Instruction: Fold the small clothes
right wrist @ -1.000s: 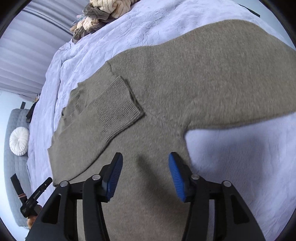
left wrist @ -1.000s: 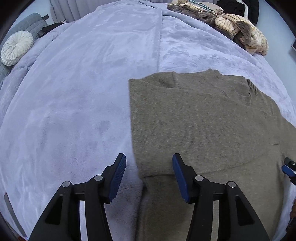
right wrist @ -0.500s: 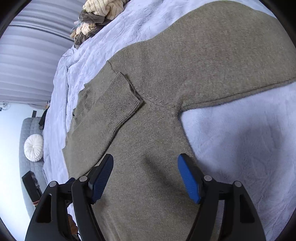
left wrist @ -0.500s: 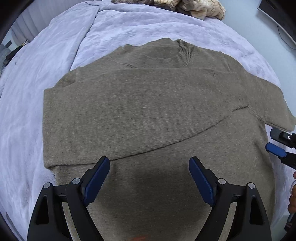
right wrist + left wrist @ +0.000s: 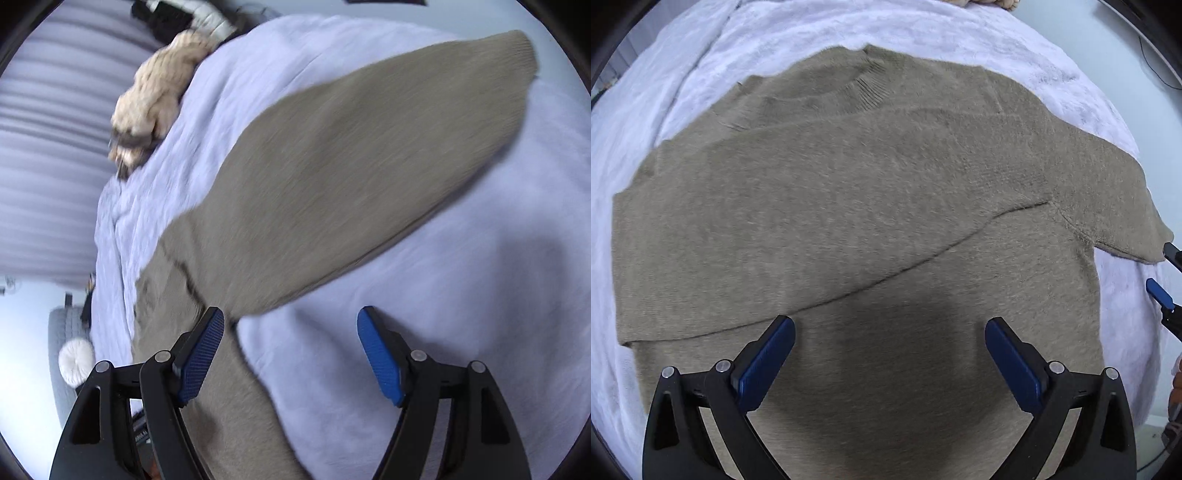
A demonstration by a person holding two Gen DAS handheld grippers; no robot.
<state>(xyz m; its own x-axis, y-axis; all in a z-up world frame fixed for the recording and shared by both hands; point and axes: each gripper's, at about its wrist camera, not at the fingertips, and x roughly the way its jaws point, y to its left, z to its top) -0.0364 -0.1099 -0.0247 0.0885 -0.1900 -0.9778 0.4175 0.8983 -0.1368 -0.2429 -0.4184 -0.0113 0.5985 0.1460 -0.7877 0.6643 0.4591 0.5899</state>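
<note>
The left gripper [image 5: 889, 354] is spread wide above the lower body of a taupe knit sweater [image 5: 849, 206], gripping nothing. The sweater lies flat on a lavender bed cover [image 5: 1015, 48], collar [image 5: 866, 88] at 12 o'clock, one sleeve folded across the chest. The right gripper's fingertips [image 5: 1160, 293] show at 3 o'clock.

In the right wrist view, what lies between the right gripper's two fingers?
Mostly bare blanket. The sweater reaches only the left finger; its sleeve stretches away above the gap. The right gripper is open, holding nothing.
</note>
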